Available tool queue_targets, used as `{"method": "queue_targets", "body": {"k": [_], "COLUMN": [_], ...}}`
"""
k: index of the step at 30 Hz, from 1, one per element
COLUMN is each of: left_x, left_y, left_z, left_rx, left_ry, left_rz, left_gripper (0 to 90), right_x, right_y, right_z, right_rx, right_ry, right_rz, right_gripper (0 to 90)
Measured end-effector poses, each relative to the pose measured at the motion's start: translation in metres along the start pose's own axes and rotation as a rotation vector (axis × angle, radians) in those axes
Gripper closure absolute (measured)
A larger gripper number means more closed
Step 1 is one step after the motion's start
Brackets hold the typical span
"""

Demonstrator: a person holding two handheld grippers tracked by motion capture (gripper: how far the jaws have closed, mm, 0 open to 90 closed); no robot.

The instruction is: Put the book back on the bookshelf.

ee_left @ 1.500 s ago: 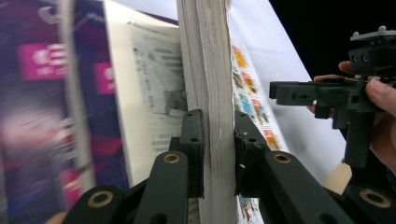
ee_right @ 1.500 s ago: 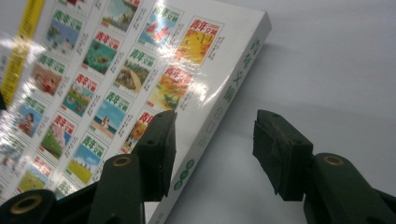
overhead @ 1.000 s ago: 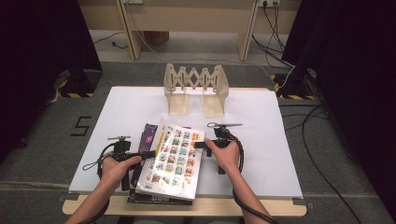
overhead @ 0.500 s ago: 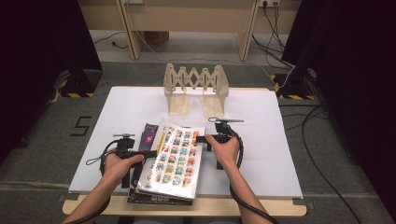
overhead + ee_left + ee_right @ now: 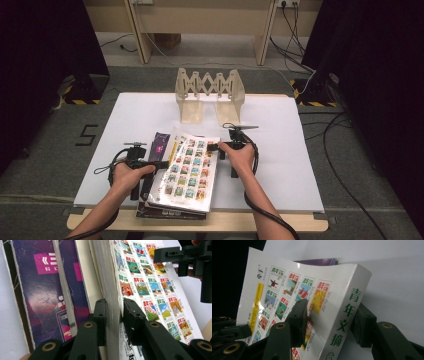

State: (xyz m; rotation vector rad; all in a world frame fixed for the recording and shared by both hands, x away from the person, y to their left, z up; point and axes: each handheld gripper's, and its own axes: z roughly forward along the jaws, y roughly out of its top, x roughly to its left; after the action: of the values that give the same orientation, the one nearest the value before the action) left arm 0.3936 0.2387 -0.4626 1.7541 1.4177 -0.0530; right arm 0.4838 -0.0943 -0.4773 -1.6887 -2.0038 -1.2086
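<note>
Thick white book (image 5: 189, 170) sits atop a stack near the table's (image 5: 280, 185) near edge, left of centre. Left gripper (image 5: 113, 312) pinches its page edge on the left side. Right gripper (image 5: 329, 322) straddles the spine corner at the far right; jaws just opened further, one jaw off the spine. Purple book (image 5: 159, 146) lies underneath, left. Bare table to the right; wooden rack (image 5: 209, 95) far side.

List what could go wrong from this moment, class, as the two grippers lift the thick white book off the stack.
1. The right gripper straddles the white book's spine without clearly pressing; that end might slip.
2. The left gripper pinches only the page edges, so pages could bend or tear.
3. The purple book beneath lies close and may get dragged along.
</note>
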Motion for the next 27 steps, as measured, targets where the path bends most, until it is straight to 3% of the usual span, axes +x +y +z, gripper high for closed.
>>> {"method": "queue_targets", "body": {"k": [4, 8, 12, 15, 17, 21, 27], "left_x": [0.001, 0.003, 0.002, 0.003, 0.004, 0.002, 0.003], "left_y": [0.000, 0.001, 0.001, 0.001, 0.002, 0.003, -0.006], "left_z": [0.000, 0.000, -0.002, -0.009, -0.012, -0.020, -0.019], "left_rx": [-0.001, 0.003, -0.010, -0.059, -0.075, -0.125, -0.147], "left_ry": [0.004, 0.016, 0.035, 0.076, 0.058, 0.064, 0.090], "left_rz": [0.001, -0.001, 0.015, 0.055, 0.045, 0.059, 0.073], "left_gripper": [72.4, 71.6, 69.9, 71.4, 71.5, 62.0, 56.6], "right_x": [-0.003, 0.000, 0.012, 0.022, 0.025, 0.040, 0.051], "right_y": [0.006, 0.008, 0.010, 0.011, 0.011, 0.013, 0.013], "right_z": [0.002, 0.003, -0.002, -0.009, -0.013, -0.034, -0.047], "right_rx": [-0.010, -0.033, -0.045, -0.068, -0.091, -0.158, -0.184], "right_ry": [0.029, 0.028, 0.009, 0.016, 0.031, 0.042, 0.021], "right_rz": [0.045, 0.054, 0.013, -0.002, -0.005, -0.029, -0.077], "right_gripper": [59.7, 66.7, 68.6, 70.1, 71.0, 73.4, 73.7]}}
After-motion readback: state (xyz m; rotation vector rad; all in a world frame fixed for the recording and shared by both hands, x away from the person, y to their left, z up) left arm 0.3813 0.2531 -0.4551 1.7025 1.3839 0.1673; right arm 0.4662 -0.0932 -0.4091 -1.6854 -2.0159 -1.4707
